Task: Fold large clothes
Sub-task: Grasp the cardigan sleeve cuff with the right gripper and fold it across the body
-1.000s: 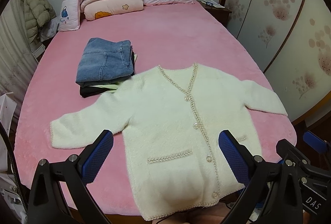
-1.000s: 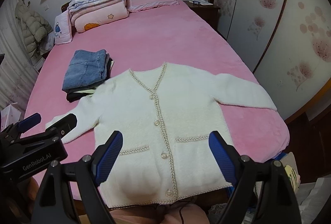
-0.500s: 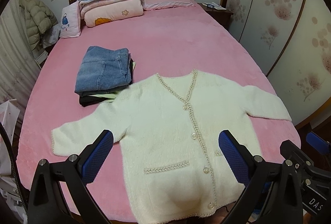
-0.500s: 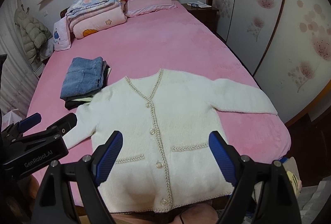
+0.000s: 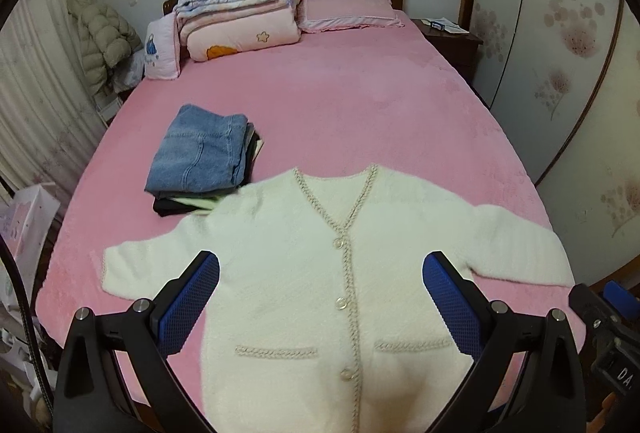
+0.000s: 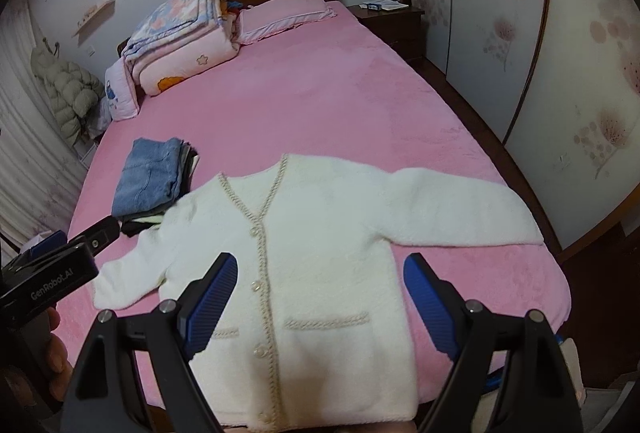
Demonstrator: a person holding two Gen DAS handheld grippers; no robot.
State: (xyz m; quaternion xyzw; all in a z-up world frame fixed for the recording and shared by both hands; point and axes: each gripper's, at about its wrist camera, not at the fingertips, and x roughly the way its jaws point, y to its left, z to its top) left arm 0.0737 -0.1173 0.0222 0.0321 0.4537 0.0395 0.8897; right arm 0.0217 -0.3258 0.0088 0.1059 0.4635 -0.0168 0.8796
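Observation:
A cream cardigan (image 5: 304,273) with braided trim and buttons lies flat, face up, at the near end of the pink bed (image 5: 360,105), both sleeves spread out. It also shows in the right wrist view (image 6: 320,233). My left gripper (image 5: 320,297) is open and empty, above the cardigan's lower front. My right gripper (image 6: 320,297) is open and empty, also above the lower front. The left gripper's body shows at the left of the right wrist view (image 6: 48,273).
A stack of folded clothes topped by jeans (image 5: 200,153) sits left of the cardigan's collar. Folded quilts (image 5: 236,17) and a pink pillow (image 5: 348,13) lie at the headboard. A nightstand (image 5: 448,37) and wardrobe doors (image 5: 560,33) stand on the right.
Both grippers have pulled back and risen, so the cardigan sits lower and smaller in both views. The cardigan has not moved. Both grippers stay open.

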